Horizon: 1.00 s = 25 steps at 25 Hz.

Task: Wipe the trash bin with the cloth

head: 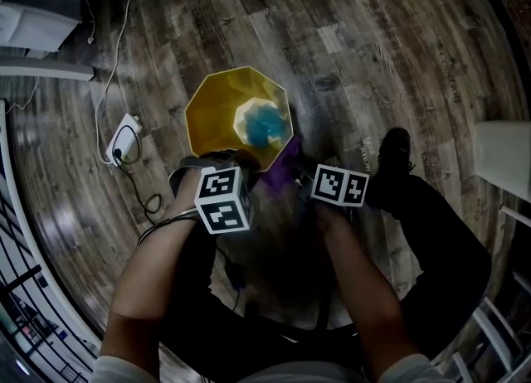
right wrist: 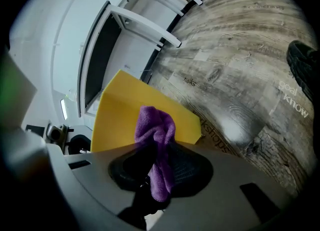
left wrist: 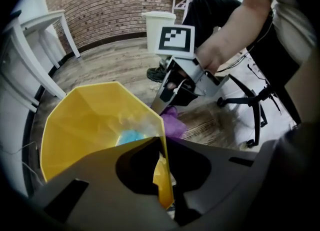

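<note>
my left tongs (left wrist: pixel 162 150) are pinched shut on the rim of the yellow bin (left wrist: pixel 85 125) | my right tongs (right wrist: pixel 155 150) clamp the purple cloth (right wrist: pixel 155 125), just beside the bin's outer wall | bin stands on the floor (head: pixel 373 58)

white lettering on wood floor (right wrist: pixel 235 70), "goal know", "risks"

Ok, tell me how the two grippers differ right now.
The left gripper is shut on the rim of the yellow trash bin; the right gripper is shut on the purple cloth. The left gripper has one jaw inside the bin; the right gripper sits outside, facing its outer wall. Both grip something.
</note>
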Each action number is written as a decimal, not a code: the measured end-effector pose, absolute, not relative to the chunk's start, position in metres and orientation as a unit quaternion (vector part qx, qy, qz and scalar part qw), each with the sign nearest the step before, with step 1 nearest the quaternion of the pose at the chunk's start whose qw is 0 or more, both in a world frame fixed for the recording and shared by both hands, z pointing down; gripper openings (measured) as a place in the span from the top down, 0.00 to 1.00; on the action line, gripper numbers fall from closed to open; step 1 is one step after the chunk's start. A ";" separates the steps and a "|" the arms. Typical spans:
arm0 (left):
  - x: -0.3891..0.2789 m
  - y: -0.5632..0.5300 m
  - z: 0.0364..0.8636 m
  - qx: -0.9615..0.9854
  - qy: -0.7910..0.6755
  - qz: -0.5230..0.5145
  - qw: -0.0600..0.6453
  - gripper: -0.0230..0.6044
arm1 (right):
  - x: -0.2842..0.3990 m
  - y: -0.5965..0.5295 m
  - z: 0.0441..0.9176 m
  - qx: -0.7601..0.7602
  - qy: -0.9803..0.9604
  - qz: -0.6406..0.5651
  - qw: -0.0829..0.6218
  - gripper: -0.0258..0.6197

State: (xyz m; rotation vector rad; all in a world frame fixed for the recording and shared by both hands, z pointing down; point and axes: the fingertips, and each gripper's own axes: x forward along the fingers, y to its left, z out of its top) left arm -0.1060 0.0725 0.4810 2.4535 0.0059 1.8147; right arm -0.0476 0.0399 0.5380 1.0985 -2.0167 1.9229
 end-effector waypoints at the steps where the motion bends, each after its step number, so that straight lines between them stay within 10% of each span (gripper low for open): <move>1: -0.104 0.072 0.480 0.806 0.002 0.590 0.048 0.93 | -0.048 0.038 0.544 0.367 -0.671 0.640 0.078 0.82; 25: -0.093 0.075 0.476 0.824 -0.010 0.560 0.090 0.93 | -0.059 0.028 0.708 0.375 -0.637 0.626 0.248 0.82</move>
